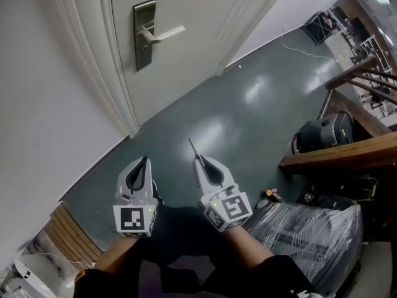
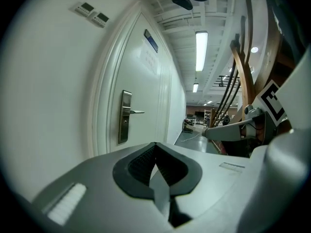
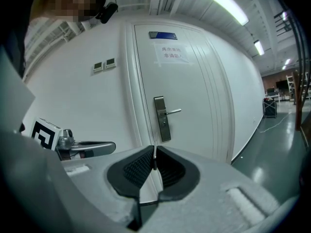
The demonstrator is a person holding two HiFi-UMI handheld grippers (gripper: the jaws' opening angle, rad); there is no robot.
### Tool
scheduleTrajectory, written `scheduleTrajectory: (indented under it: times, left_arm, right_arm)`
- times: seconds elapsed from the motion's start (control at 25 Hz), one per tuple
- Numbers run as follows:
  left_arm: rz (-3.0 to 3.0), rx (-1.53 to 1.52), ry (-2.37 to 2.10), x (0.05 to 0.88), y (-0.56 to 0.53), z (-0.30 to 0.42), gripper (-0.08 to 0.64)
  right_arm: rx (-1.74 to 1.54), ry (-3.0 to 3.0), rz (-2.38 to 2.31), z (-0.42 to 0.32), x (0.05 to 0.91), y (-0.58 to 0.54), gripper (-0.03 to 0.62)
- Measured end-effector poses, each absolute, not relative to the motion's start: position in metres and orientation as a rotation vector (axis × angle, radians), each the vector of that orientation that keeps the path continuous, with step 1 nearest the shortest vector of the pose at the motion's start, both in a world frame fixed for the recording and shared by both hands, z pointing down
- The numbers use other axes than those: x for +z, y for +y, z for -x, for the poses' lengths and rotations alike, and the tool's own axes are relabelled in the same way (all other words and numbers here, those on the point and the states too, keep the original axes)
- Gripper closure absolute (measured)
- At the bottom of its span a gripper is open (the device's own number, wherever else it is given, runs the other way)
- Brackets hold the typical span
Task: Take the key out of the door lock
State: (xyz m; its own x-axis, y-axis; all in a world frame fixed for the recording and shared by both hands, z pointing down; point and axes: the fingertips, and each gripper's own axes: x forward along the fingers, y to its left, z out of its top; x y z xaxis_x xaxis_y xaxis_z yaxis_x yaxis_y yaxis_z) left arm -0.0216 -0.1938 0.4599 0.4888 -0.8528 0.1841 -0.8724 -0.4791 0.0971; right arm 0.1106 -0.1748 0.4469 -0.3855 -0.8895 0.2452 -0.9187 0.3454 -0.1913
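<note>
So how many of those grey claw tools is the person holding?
2. The left gripper, shut and empty, is at the head view's lower left; the right gripper, beside it, pinches a thin key.

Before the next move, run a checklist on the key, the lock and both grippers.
1. Key out of the lock plate: ok, nothing sticks out of the plate.
2. Right gripper shut on the key: ok, the blade juts past its tips.
3. Left gripper empty: ok, jaws together on nothing.
4. Door closed, handle level: ok.
5. Grip firm enough to carry the key: cannot tell.
</note>
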Motion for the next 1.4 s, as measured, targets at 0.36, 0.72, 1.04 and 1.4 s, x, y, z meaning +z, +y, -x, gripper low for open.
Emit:
scheduleTrajectory:
  times: [0.36, 0.72, 1.04, 1.4]
  left_arm:
    - [-2.553, 0.185, -1.495, 0.452, -0.096, -0.066, 0.543]
    - [-2.488, 0.286, -1.599, 0.453, -0.005, -0.098, 0.543]
    - [-2.465, 0.346, -1.67, 0.443, 0.03, -0.082, 0.543]
    - [-2.386, 0.283, -1.751, 0.448, 0.078, -0.017, 0.543]
  right_arm:
    - [0.459, -2.552, -1.644, -0.178, 0.452, -0.08, 0.577]
    - [0.488, -2.602, -1.523, -0.213, 0.465, 0.001, 0.577]
    - [0.51, -2.644, -1.458, -0.199, 0.47, 0.03, 0.577]
    - [0.467, -2.598, -1.436, -0.153, 0.466, 0.06, 0.577]
